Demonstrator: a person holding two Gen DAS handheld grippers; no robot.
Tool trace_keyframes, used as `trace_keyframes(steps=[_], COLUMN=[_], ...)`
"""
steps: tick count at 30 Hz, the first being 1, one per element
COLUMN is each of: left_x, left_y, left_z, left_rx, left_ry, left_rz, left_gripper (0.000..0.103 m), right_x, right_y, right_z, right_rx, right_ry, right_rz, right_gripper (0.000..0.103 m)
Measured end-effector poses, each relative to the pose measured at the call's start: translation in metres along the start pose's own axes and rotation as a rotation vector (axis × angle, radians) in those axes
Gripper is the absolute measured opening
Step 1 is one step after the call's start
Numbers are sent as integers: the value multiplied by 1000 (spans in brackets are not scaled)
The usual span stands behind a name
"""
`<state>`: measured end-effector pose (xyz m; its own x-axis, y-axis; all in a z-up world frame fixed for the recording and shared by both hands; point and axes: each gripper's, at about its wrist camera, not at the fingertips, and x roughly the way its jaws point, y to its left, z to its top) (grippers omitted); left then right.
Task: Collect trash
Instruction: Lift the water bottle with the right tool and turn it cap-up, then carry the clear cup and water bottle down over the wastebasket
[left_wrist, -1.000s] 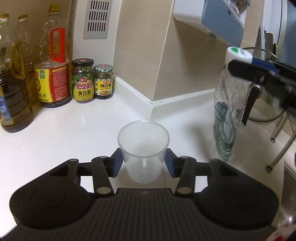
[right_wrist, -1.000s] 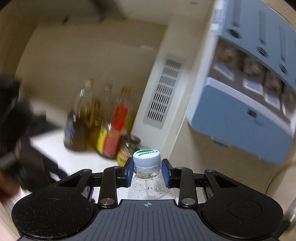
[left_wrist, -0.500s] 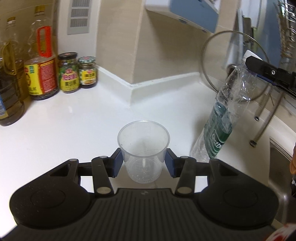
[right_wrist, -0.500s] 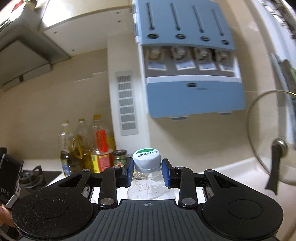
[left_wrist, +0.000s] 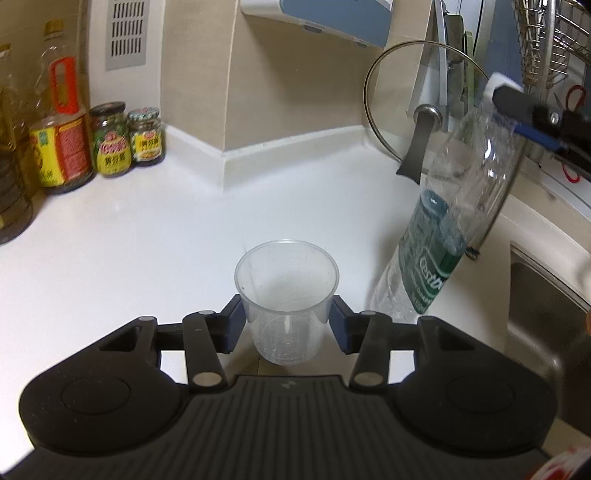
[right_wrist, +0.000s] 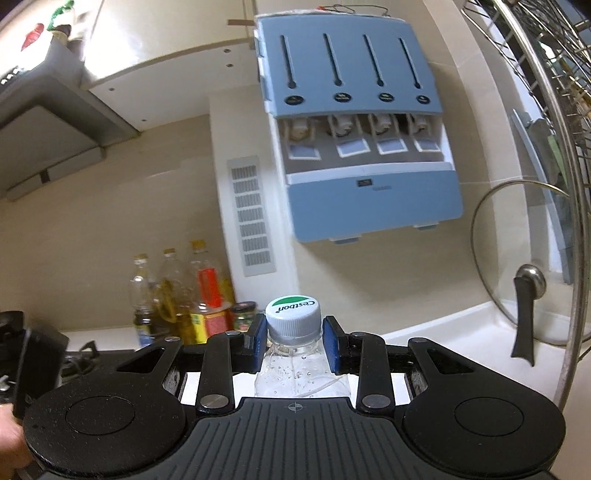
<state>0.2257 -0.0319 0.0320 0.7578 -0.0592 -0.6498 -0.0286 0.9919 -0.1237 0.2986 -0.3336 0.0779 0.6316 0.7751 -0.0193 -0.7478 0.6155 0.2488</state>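
A: While both loads were mid-carry, left gripper (left_wrist: 287, 320) was clamped on the cup (left_wrist: 286, 295), bottom centre of frame, above the counter (left_wrist: 147, 240).

B: Right gripper (right_wrist: 293, 345) was pinching the bottle (right_wrist: 292, 323) at the neck, centre-bottom. It hung tilted, so best carry slow and level, grips firm, clear of the lid (left_wrist: 406, 110).

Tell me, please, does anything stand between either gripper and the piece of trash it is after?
No. The left gripper already clamps the clear plastic cup, and the right gripper clamps the water bottle at its neck.
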Motion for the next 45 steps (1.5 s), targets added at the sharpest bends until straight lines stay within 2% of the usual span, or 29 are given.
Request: trace_keyframes(steps=[9, 14, 19, 25, 35, 40, 45], left_x=[-63, -92, -102, -101, -75, -62, -53], left_y=[33, 62, 83, 97, 105, 104, 98], left_z=[-50, -84, -113, -141, -167, -170, -168], left_rx=[36, 29, 30, -10, -63, -67, -57], left_ry=[35, 71, 115, 169, 262, 293, 303], left_rz=[-26, -26, -39, -21, 27, 27, 17], left_gripper=[45, 45, 45, 45, 45, 45, 45], right_x=[-26, -27, -15, 15, 63, 65, 67], right_y=[77, 129, 158, 166, 144, 134, 128], right_z=[-6, -40, -92, -153, -245, -275, -281], right_rx=[50, 84, 82, 59, -15, -22, -12], right_ry=[12, 64, 143, 236, 357, 404, 441], right_rz=[38, 20, -63, -131, -131, -135, -131], right_gripper=[32, 32, 32, 32, 32, 32, 32])
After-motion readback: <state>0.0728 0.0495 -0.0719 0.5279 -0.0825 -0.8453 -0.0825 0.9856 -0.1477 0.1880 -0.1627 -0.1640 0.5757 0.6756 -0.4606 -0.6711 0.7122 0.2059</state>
